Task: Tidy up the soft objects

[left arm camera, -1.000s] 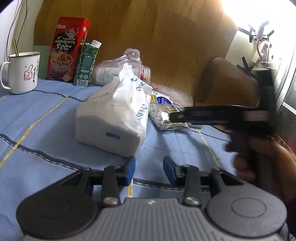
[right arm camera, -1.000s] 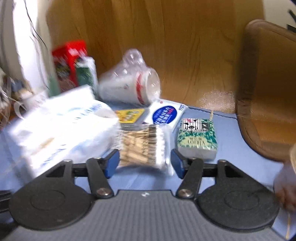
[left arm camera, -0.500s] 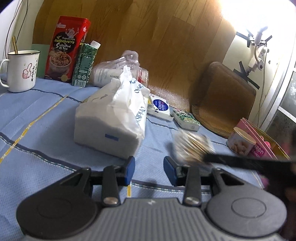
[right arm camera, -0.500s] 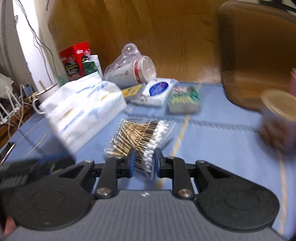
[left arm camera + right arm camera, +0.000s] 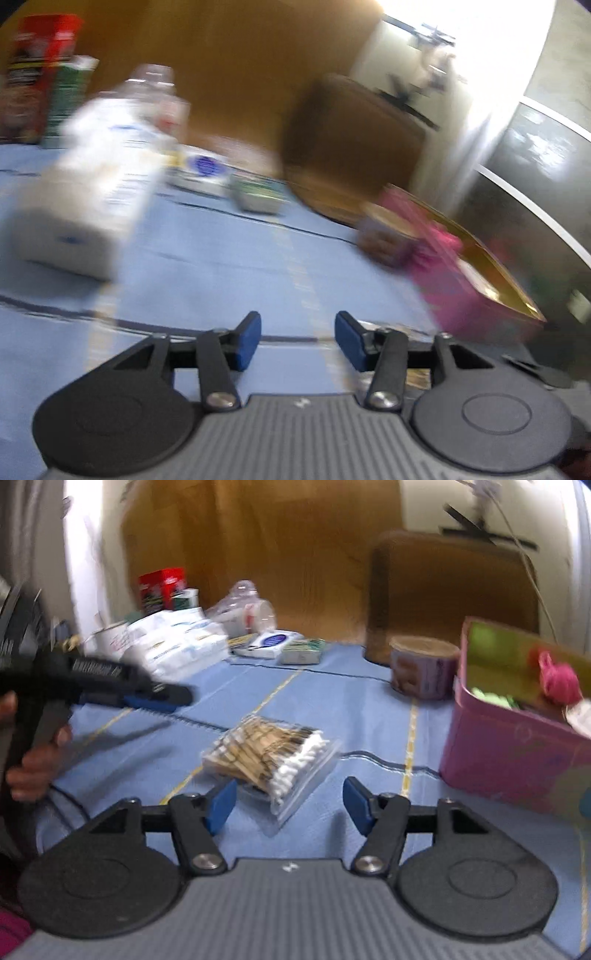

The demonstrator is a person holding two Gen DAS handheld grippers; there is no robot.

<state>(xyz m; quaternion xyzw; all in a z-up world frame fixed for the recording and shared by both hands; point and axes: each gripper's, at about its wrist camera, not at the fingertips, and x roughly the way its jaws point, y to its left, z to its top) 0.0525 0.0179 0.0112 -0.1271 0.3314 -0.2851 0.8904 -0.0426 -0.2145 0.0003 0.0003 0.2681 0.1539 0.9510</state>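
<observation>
A clear bag of cotton swabs (image 5: 271, 755) lies on the blue cloth just ahead of my right gripper (image 5: 290, 805), which is open and empty around its near end. A pink box (image 5: 517, 749) with soft items inside stands to the right; it also shows, blurred, in the left wrist view (image 5: 450, 284). A white tissue pack (image 5: 85, 195) lies at the left, with a small white pack (image 5: 201, 170) and a green pack (image 5: 258, 194) behind. My left gripper (image 5: 297, 339) is open and empty over the cloth; it also shows in the right wrist view (image 5: 155, 698).
A round tin (image 5: 424, 672) stands beside the pink box. A red carton (image 5: 160, 589), a green carton (image 5: 64, 99), a bagged cup (image 5: 245, 611) and a mug (image 5: 109, 640) sit at the back. A brown chair back (image 5: 450, 590) rises behind the table.
My right gripper opened and let go of the swab bag, which now lies on the cloth near the pink box. The left view swung right and is blurred.
</observation>
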